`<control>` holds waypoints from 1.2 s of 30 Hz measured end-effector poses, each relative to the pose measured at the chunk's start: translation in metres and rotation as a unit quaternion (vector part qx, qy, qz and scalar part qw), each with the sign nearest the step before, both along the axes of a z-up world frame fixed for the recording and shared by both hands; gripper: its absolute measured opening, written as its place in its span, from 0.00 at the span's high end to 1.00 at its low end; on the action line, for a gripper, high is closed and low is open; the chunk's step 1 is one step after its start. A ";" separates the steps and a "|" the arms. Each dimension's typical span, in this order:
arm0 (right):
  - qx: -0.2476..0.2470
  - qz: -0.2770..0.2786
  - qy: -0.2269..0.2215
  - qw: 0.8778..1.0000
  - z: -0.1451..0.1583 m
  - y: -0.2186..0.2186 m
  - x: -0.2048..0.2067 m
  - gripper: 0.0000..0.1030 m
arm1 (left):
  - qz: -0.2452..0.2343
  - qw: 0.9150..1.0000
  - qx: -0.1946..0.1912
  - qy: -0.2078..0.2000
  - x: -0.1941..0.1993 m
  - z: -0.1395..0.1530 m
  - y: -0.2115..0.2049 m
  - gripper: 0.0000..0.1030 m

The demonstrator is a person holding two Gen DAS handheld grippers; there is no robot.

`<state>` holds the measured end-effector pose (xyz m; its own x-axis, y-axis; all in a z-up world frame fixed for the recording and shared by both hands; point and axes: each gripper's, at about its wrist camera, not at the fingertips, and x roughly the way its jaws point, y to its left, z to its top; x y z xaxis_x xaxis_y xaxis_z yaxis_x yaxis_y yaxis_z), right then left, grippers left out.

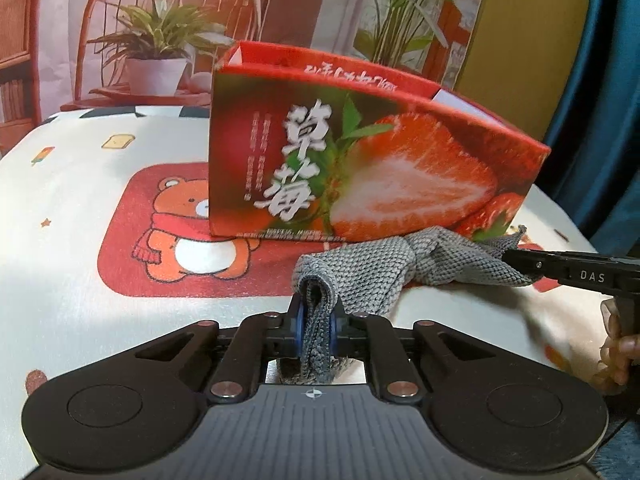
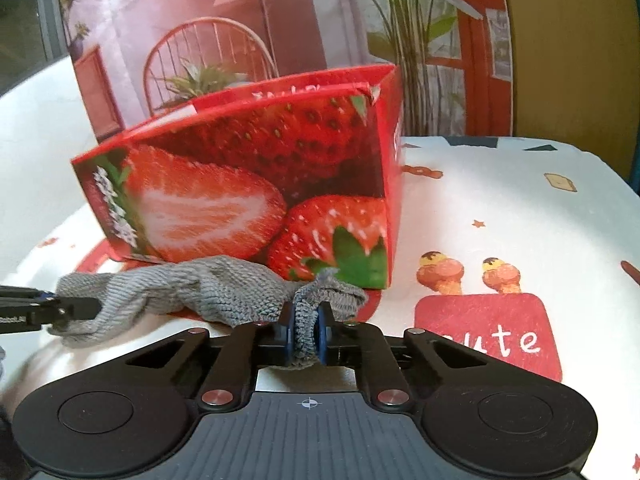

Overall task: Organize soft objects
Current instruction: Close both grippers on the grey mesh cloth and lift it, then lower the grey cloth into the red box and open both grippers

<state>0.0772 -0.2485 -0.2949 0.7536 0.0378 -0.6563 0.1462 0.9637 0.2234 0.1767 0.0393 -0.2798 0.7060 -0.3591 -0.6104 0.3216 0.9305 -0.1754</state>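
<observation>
- The grey knitted cloth (image 1: 384, 268) lies stretched sideways across the lower middle of the left wrist view, its long axis running roughly left to right just in front of the strawberry box (image 1: 360, 160).
- One end points toward the camera and drops into the left tongs (image 1: 316, 320), whose jaws are pressed together on that folded end.
- The far end reaches the right edge of that view, where the right tongs (image 1: 516, 258) come in from the side and pinch it.
- In the right wrist view, the cloth (image 2: 192, 284) runs from lower left to centre; the right tongs (image 2: 306, 336) clamp its bunched end, and the left tongs (image 2: 76, 306) grip the other end at the left edge.
- The box (image 2: 248, 184) stands upright on the patterned surface (image 2: 500, 208), open at the top; what it holds cannot be seen from either view.
- The cloth's middle sags onto the surface, close against the box's base.
- A hand (image 1: 616, 360) shows at the lower right edge of the left wrist view.
</observation>
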 end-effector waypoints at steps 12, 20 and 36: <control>0.000 0.007 -0.102 0.995 0.068 0.000 -0.025 0.91 | -0.002 0.996 -0.036 -0.079 -0.020 0.051 0.007 0.89; -0.020 0.019 -0.174 0.984 0.128 -0.002 -0.015 0.91 | -0.007 0.987 -0.034 -0.155 -0.008 0.112 -0.003 0.89; -0.074 0.002 -0.111 0.991 0.104 -0.006 0.119 0.91 | 0.011 0.991 0.059 -0.121 0.123 0.114 -0.055 0.89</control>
